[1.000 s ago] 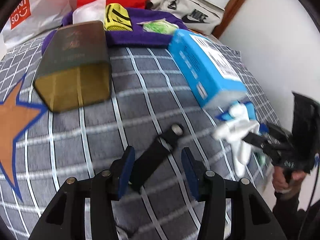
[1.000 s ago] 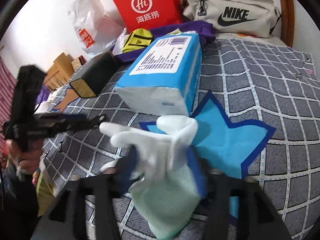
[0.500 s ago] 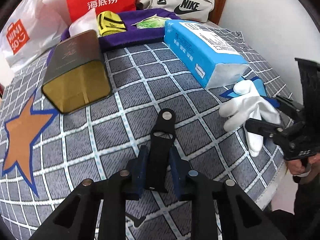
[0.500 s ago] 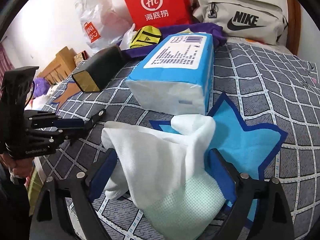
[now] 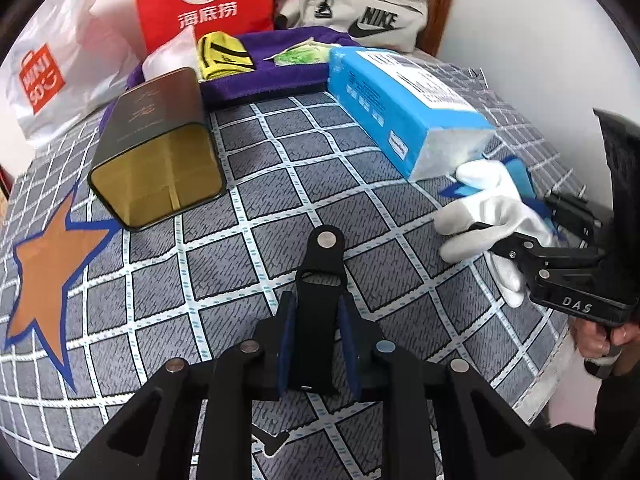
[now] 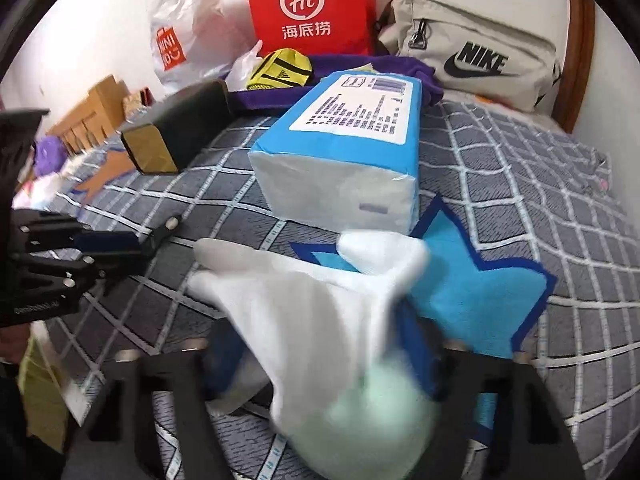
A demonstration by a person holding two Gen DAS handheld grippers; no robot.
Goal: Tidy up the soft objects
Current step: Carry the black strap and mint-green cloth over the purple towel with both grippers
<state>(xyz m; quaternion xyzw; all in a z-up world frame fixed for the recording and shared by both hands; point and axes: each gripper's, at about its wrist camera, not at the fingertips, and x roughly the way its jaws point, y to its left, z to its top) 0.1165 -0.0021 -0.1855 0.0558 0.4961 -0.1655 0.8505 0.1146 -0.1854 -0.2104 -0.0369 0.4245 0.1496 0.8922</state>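
My left gripper [image 5: 316, 344] is shut on a flat black strap [image 5: 320, 276] with a metal snap at its far end, just above the grey checked bedspread [image 5: 224, 288]. The strap and that gripper also show in the right wrist view [image 6: 160, 232]. My right gripper [image 6: 320, 356] holds a white cloth glove [image 6: 312, 312] with a pale green cuff; the glove drapes over the jaws and is blurred. In the left wrist view the glove [image 5: 488, 212] hangs from the right gripper [image 5: 516, 240] near the bed's right edge.
A blue tissue pack [image 6: 348, 148] lies just beyond the glove. A dark tin with a gold end [image 5: 156, 148] lies at left. At the back: purple cloth [image 5: 272, 76], yellow pouch [image 5: 224, 56], red bag [image 5: 204, 0], white plastic bag [image 5: 52, 76], beige Nike bag [image 6: 472, 60].
My left gripper closed on the black strap and holds it. My right gripper's jaws narrowed onto the white glove, which shifted and now blurs.
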